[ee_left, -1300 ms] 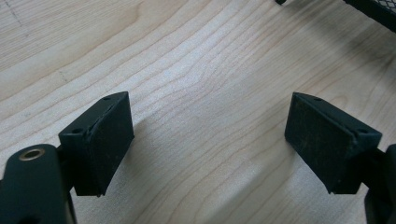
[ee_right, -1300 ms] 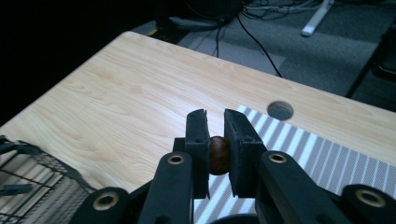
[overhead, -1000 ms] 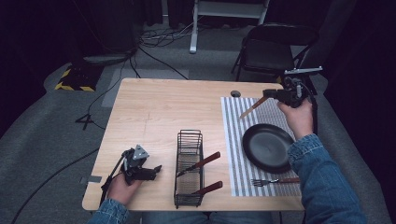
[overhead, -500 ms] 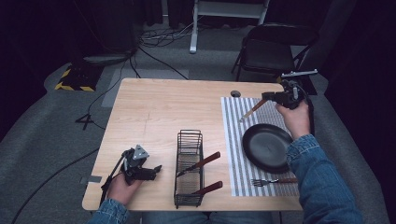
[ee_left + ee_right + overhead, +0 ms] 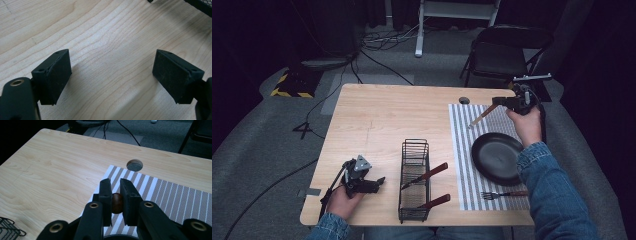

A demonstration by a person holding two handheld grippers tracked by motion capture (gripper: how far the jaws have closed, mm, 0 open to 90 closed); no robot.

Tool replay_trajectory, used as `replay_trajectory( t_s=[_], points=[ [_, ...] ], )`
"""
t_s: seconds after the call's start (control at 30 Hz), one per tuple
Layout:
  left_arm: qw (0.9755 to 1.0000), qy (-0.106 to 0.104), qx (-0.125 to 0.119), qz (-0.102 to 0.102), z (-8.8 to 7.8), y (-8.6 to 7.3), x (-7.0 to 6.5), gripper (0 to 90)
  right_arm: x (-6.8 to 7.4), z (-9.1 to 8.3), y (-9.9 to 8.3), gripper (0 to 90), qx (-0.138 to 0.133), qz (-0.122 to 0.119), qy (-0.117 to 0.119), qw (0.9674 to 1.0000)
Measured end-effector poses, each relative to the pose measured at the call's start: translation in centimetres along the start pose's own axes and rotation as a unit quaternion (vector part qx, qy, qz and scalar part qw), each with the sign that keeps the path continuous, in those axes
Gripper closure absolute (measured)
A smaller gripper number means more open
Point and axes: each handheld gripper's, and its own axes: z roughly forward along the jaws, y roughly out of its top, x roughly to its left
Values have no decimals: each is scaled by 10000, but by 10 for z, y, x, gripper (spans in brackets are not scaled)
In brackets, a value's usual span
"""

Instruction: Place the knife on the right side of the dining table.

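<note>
On top of the striped mat (image 5: 490, 150), held up by the right gripper (image 5: 501, 102): a utensil (image 5: 482, 115) with a brown wooden handle, slanting down to the left, tip low over the stripes. Hard to tell what kind of utensil. Clamped tight between the two black jaws, seen close up as a round brown end (image 5: 116, 203) squeezed in the right gripper (image 5: 115, 192). Past the jaws, the mat (image 5: 175, 200) again, and a round hole (image 5: 134, 165) in the wooden table (image 5: 50, 170).

Near the front left corner of the table (image 5: 377, 115), resting low in the person's left hand: the left gripper (image 5: 379, 181). Spread wide apart, holding nothing, with bare wood between the jaws (image 5: 110, 65). Just to its right, a black wire rack (image 5: 414, 180). Poking out of the rack's right side, two knives with reddish handles, one (image 5: 427, 175) behind and one (image 5: 434, 202) in front.

On the mat, next to the right forearm in its blue denim sleeve (image 5: 552, 200), a round black plate (image 5: 494, 157). In front of the plate, a fork (image 5: 502, 194) lying flat, prongs pointing left.

Beyond the table, a dark folding chair (image 5: 504, 50) and cables on the grey floor (image 5: 262, 150).
</note>
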Motion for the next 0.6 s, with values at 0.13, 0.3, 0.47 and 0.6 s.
replay_trajectory(
  t_s=[0.13, 0.3, 0.47, 0.6],
  points=[
    [10000, 11, -1, 1, 0, 0, 0, 158, -1, 1, 0, 765, 3, -27, -290, 9996],
    [10000, 6, 2, 5, 0, 0, 0, 158, -2, 6, -2, 617, 164, -59, -747, 9971],
    [10000, 11, 0, 3, 0, 0, 0, 159, -6, 10, -3, 560, 280, -14, -931, 9953],
    [10000, 6, 3, 6, 0, 0, 0, 158, -9, 11, -6, 545, 389, -20, -1147, 9926]
  ],
)
